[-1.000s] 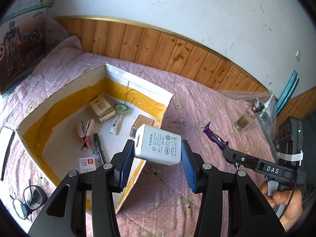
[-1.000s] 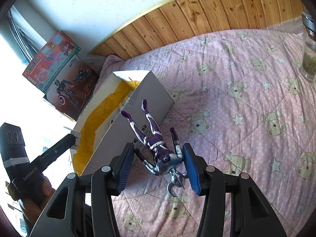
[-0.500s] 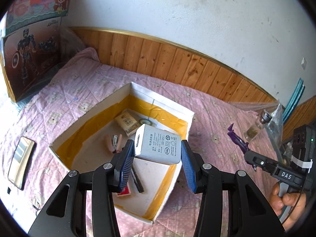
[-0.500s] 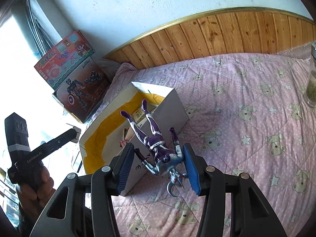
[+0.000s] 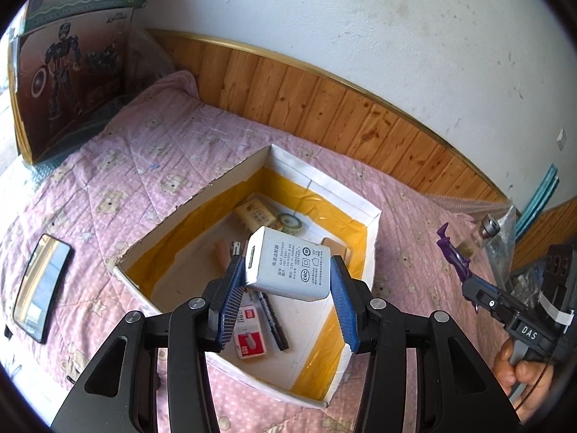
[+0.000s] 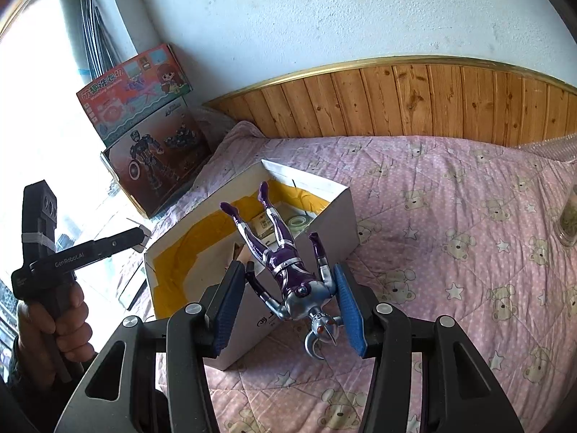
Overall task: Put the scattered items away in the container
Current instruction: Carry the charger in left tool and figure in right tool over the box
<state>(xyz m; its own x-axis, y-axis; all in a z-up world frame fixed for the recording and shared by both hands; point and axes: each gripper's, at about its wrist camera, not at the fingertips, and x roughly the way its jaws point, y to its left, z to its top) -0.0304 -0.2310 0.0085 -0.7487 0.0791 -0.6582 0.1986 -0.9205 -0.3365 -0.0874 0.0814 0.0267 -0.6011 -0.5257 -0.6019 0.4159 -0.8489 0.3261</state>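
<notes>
Above box [image 5: 326, 184], charger [image 5: 288, 269] held clamped by left gripper [image 5: 286, 301], now raised higher over interior; release possible. Beside box, figure [image 6: 279, 263] gripped by right gripper [image 6: 288, 308], awaiting turn.

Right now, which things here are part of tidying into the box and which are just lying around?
Job: charger in left gripper; toy figure in right gripper; white box; phone on the quilt.
Lying about: stacked toy boxes; glass jar.
</notes>
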